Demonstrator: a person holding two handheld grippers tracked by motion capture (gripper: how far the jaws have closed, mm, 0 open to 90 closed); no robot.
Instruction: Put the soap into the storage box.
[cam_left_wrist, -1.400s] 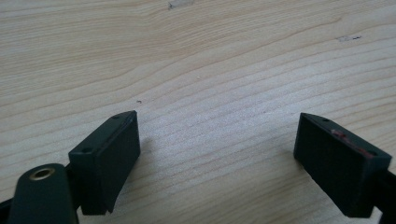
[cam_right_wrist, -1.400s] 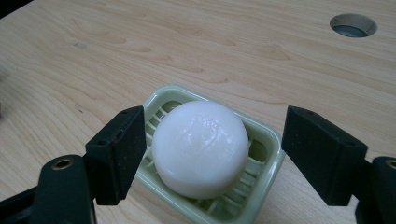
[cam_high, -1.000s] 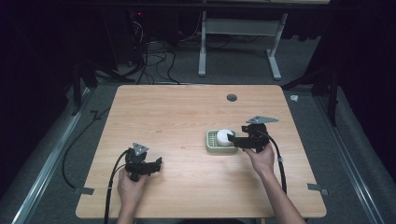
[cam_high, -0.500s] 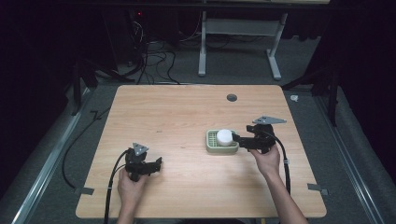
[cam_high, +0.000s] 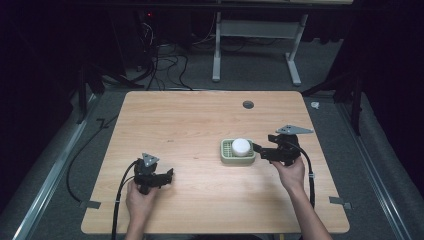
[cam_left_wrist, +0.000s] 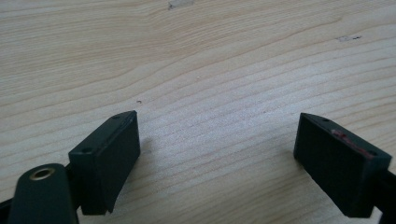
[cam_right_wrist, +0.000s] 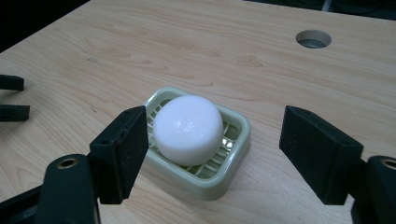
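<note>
High view first: my right gripper (cam_high: 257, 148) now sits just off the 3 o'clock side of the pale green slatted plastic soap dish (cam_high: 238, 152), with its jaws spread and nothing between them. A second ago it hung over that dish with the round white bar of soap (cam_high: 240, 146) right at its tips; since then it has backed away toward 3 o'clock, and the soap rests in the dish, right of centre on the light wooden table (cam_high: 200, 120). I judge the placing done and the release clean. My left gripper (cam_high: 169, 176) lies near the 7 o'clock corner of the table, where it was a second ago, well apart from the dish.

Left gripper view: its two black jaws stand wide apart over bare wood grain, holding nothing.

Right gripper view: the right gripper's jaws are splayed and empty, the left one just in front of the dish's near rim (cam_right_wrist: 205, 184). The soap (cam_right_wrist: 187, 129) sits flat on the slats, clear of both jaws. A round cable hole (cam_right_wrist: 313, 38) shows at 1 o'clock. What remains, as I judge it, is to draw the hand clear.
</note>
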